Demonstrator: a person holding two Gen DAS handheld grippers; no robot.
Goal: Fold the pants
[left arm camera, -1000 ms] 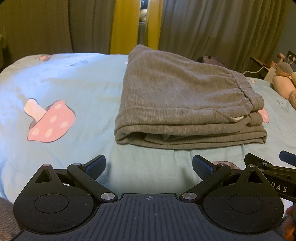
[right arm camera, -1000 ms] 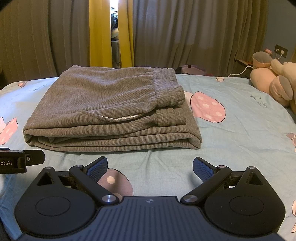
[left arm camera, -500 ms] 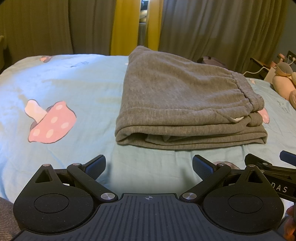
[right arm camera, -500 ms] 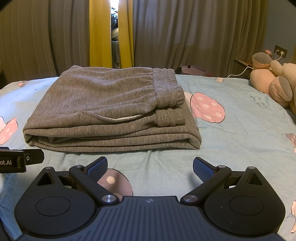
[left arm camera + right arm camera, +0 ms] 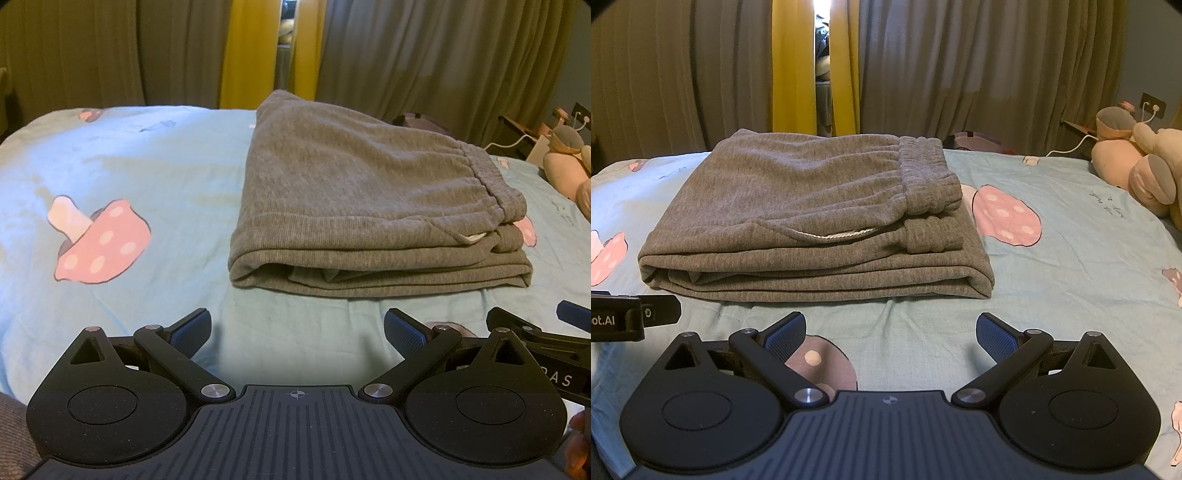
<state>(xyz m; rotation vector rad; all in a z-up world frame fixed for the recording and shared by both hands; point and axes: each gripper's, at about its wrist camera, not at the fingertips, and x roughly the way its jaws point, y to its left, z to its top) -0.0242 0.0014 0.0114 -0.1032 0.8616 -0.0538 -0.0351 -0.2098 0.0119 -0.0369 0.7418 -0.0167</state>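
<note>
Grey pants (image 5: 369, 206) lie folded in a flat stack on the bed, the elastic waistband on top at the right; they also show in the right wrist view (image 5: 812, 221). My left gripper (image 5: 297, 328) is open and empty, a short way in front of the stack's near left corner. My right gripper (image 5: 891, 332) is open and empty, a short way in front of the stack's near edge. Neither touches the pants. The right gripper's side shows at the right edge of the left wrist view (image 5: 535, 339).
The bed has a light blue sheet (image 5: 110, 184) with pink mushroom prints (image 5: 1004, 218). Plush toys (image 5: 1137, 166) lie at the far right. Grey and yellow curtains (image 5: 798, 66) hang behind the bed. A white cable runs to a wall socket (image 5: 1152, 105).
</note>
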